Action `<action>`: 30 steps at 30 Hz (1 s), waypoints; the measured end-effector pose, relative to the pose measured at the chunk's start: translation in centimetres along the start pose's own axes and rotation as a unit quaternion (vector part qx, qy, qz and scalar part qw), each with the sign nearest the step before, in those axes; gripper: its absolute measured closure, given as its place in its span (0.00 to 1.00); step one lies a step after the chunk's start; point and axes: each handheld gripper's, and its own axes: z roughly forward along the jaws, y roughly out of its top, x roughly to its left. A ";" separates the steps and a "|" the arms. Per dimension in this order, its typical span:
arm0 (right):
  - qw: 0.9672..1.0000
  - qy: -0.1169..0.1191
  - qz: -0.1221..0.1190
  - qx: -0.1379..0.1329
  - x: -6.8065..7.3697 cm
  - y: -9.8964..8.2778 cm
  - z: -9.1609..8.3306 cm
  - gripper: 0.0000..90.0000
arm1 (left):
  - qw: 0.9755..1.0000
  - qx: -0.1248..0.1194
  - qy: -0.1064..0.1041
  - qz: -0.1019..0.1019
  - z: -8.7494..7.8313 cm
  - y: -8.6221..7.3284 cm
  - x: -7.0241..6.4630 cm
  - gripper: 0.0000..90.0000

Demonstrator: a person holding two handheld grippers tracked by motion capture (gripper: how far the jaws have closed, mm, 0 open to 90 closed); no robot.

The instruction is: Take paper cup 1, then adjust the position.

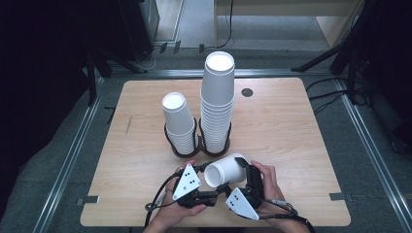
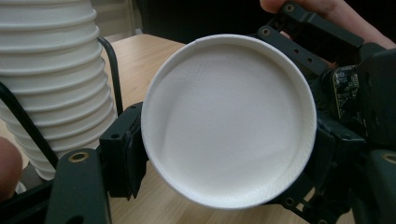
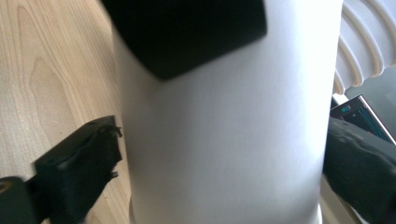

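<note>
Gripping paper cup (image 1: 225, 171), left claw (image 1: 219, 188).

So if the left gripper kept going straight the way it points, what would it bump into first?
Most likely the right gripper. The left gripper is shut on the paper cup, whose round end fills its view, and the right gripper's black body sits just behind the cup, though depth is hard to judge.
</note>
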 end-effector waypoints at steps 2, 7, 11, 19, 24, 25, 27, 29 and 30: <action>1.000 0.001 0.011 0.005 0.0 0.0 -0.1 0.00 | 1.000 -0.004 0.006 -0.012 -0.2 -0.1 0.5 0.29; 1.000 0.003 0.016 0.000 -0.2 0.4 -0.5 0.00 | 1.000 -0.011 0.012 -0.027 -0.4 -0.1 0.9 0.29; 1.000 0.001 0.019 0.003 -0.4 0.7 -1.2 0.00 | 0.999 -0.020 0.008 -0.031 -0.7 -0.1 1.0 0.29; 0.985 -0.072 0.151 0.032 -1.7 -0.3 -3.4 0.00 | 0.999 -0.038 0.009 -0.034 -1.1 0.2 1.2 0.29; 0.965 -0.094 0.240 0.037 -2.1 -0.8 -3.7 0.00 | 0.997 -0.051 -0.005 -0.052 -1.1 0.3 1.2 0.29; 0.961 -0.098 0.256 0.037 -2.2 -0.8 -3.7 0.00 | 0.997 -0.057 -0.006 -0.054 -1.1 0.3 1.2 0.29; 0.951 -0.105 0.288 0.032 -2.5 -0.7 -3.7 0.00 | 0.996 -0.064 -0.001 -0.058 -1.2 0.3 1.1 0.29; 0.942 -0.111 0.315 0.029 -2.8 -0.7 -3.8 0.00 | 0.996 -0.070 0.003 -0.055 -1.3 0.4 1.0 0.29; 0.937 -0.116 0.327 0.029 -2.9 -0.7 -3.9 0.00 | 0.996 -0.073 0.006 -0.054 -1.3 0.5 1.0 0.29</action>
